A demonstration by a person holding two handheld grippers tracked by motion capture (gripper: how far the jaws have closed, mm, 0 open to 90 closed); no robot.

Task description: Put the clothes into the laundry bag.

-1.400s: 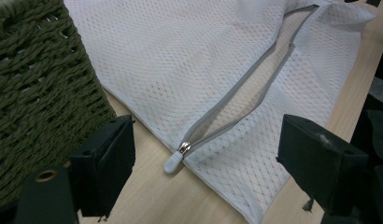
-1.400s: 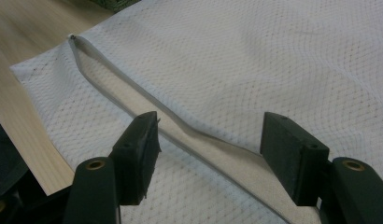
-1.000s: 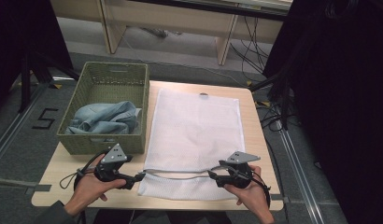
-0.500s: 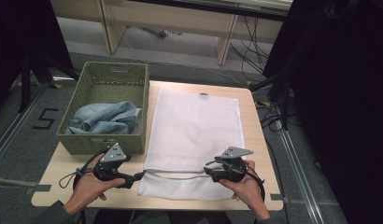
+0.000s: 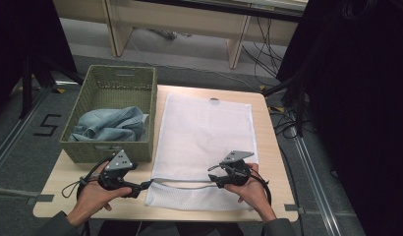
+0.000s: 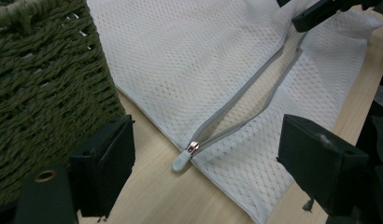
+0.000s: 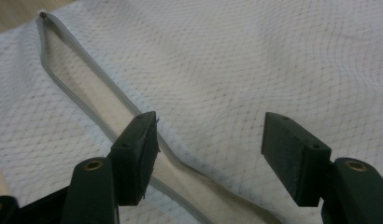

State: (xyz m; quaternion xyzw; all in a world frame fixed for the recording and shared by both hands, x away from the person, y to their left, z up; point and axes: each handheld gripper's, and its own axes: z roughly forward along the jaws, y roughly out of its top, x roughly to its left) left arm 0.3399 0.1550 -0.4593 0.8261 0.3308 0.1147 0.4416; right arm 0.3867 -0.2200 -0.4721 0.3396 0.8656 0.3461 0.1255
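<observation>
Leftward slides the right hand-held gripper (image 5: pixel 214 179), jaws wide like the left hand-held gripper (image 5: pixel 144 186), whose view catches the white mesh bag's (image 5: pixel 204 132) zipper pull (image 6: pixel 185 158), zipper gaping.

Mesh bag (image 5: pixel 205 132) lies on the table (image 5: pixel 271 162) — basket (image 5: pixel 110 88) left, holding cloth (image 5: pixel 111 125).

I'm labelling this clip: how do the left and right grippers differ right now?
The left gripper sits at the mesh bag's left corner, framing the zipper pull; the right gripper is farther along, one jaw at the parted zipper opening. The left is beside the green basket; the right is not. Both are open, holding nothing.
</observation>
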